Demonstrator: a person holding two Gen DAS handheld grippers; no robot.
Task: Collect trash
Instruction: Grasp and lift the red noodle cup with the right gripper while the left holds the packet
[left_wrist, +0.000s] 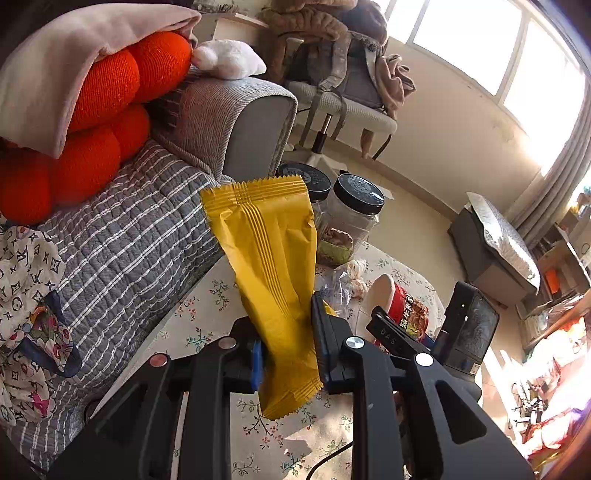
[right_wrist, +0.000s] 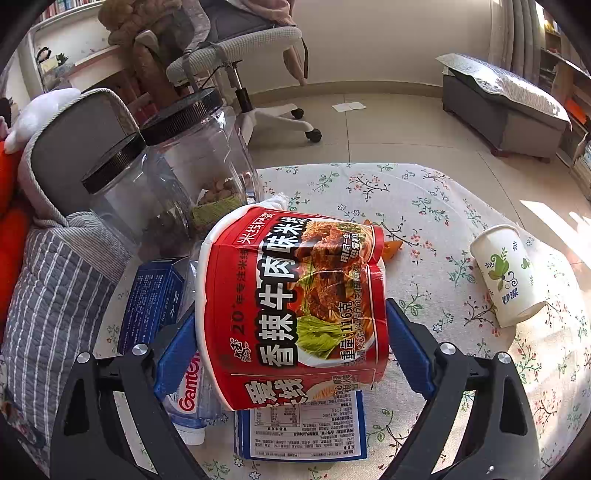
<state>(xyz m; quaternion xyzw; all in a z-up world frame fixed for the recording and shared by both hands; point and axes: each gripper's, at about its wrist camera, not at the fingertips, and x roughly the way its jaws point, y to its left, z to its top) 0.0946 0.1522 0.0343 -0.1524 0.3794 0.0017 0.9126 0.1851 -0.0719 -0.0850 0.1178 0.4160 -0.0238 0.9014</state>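
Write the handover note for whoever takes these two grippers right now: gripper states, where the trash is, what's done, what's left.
Left gripper: shut on the yellow wrapper, held up above the floral tablecloth.
Right gripper: jaws wide, either side of the red noodle bowl, which lies on its side; a firm grip is not clear.
Still on the table: paper cup tipped over, blue box, water bottle, blue-edged label sheet.
Done: wrapper picked up.
Left: secure the bowl, then bin everything; no bin is in view.
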